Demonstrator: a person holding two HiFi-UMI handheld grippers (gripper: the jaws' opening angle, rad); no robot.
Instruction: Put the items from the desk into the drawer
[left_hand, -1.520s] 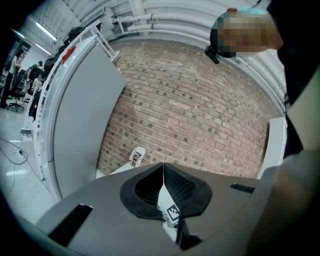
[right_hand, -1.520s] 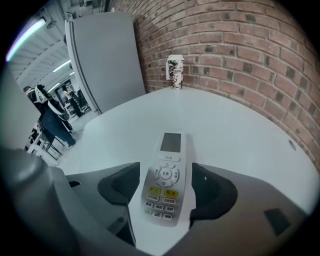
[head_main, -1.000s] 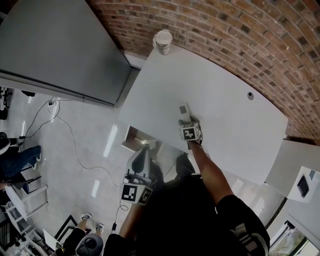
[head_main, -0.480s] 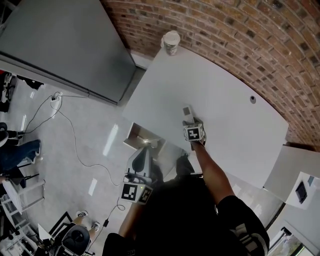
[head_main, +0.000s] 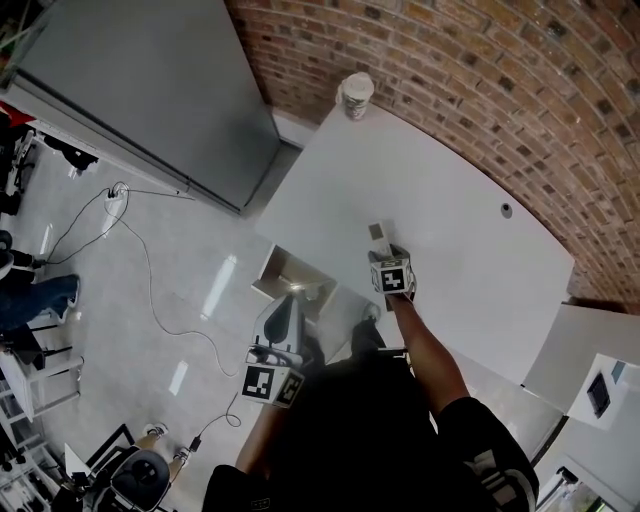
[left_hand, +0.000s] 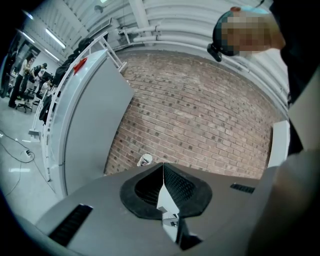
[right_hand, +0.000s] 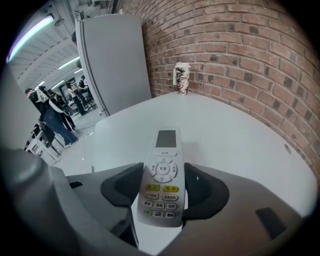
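Observation:
A white remote control (right_hand: 165, 150) with a small screen and yellow buttons sits between the pads of my right gripper (right_hand: 164, 187), which is shut on its lower half. In the head view this gripper (head_main: 381, 246) holds the remote (head_main: 379, 233) just over the white desk (head_main: 460, 190), near its front left edge. The drawer (head_main: 287, 272) stands open below that edge. My left gripper (head_main: 283, 305) hovers beside the drawer; in its own view the left gripper (left_hand: 162, 169) is shut, with nothing between the pads.
A paper cup (head_main: 356, 95) stands at the desk's far corner by the brick wall (head_main: 480, 70). A grey cabinet (head_main: 140, 90) rises to the left. A cable (head_main: 150, 285) trails over the floor. A white side table (head_main: 590, 375) stands at the right.
The right gripper has lifted slightly with the remote still in its grip. The left gripper has shifted a little by the drawer. The whole head view has slid sideways.

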